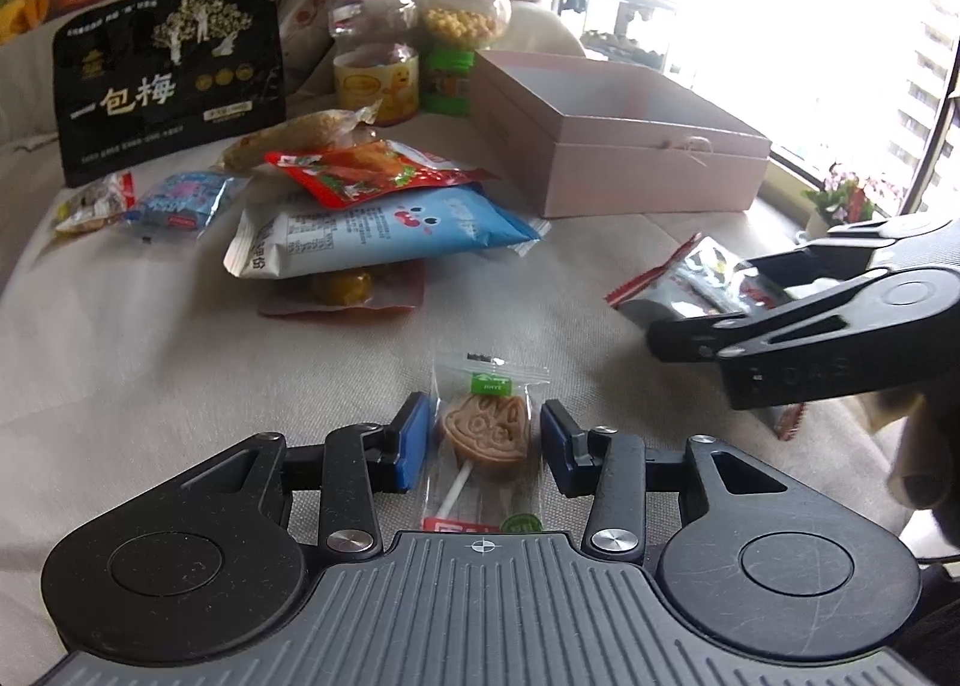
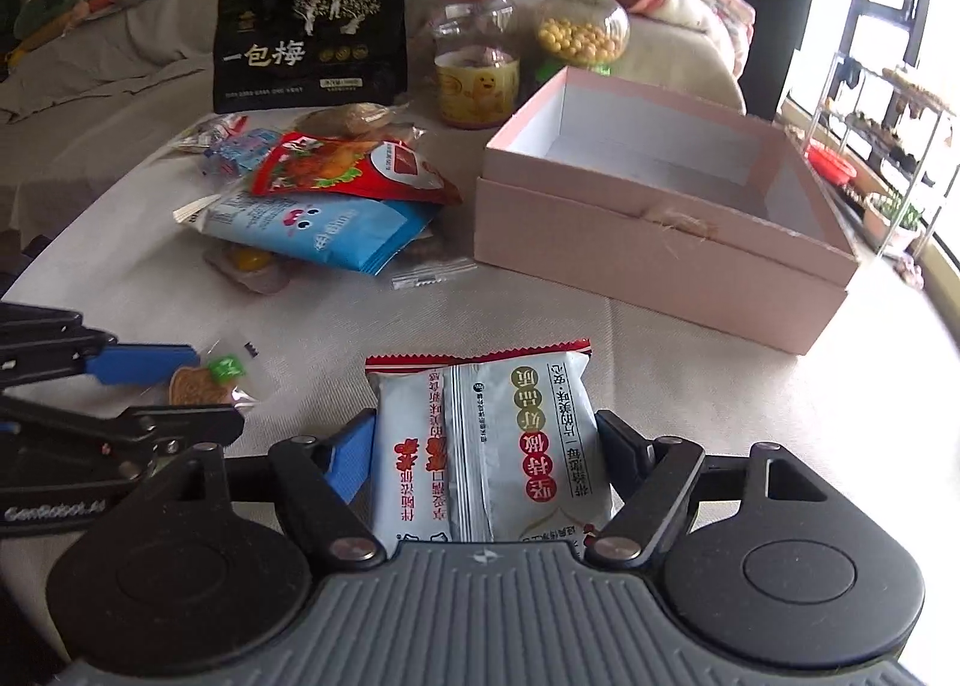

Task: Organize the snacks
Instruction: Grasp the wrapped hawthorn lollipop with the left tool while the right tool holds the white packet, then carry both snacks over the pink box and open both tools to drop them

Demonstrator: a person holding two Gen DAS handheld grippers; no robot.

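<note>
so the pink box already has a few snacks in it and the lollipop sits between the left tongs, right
Not quite. The pink box is empty: the right wrist view shows only its bare white inside. The rest holds: the wrapped lollipop does sit between the left tongs, on the cloth.

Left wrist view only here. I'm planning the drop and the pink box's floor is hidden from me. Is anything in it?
Observer: Nothing that I can see. The right wrist view looks down into the pink box, and the white floor that shows is bare.
Operator: Is the packet at my right edge gripped?
Observer: It looks so. The white packet lies between the right gripper fingers, and both touch its sides.
</note>
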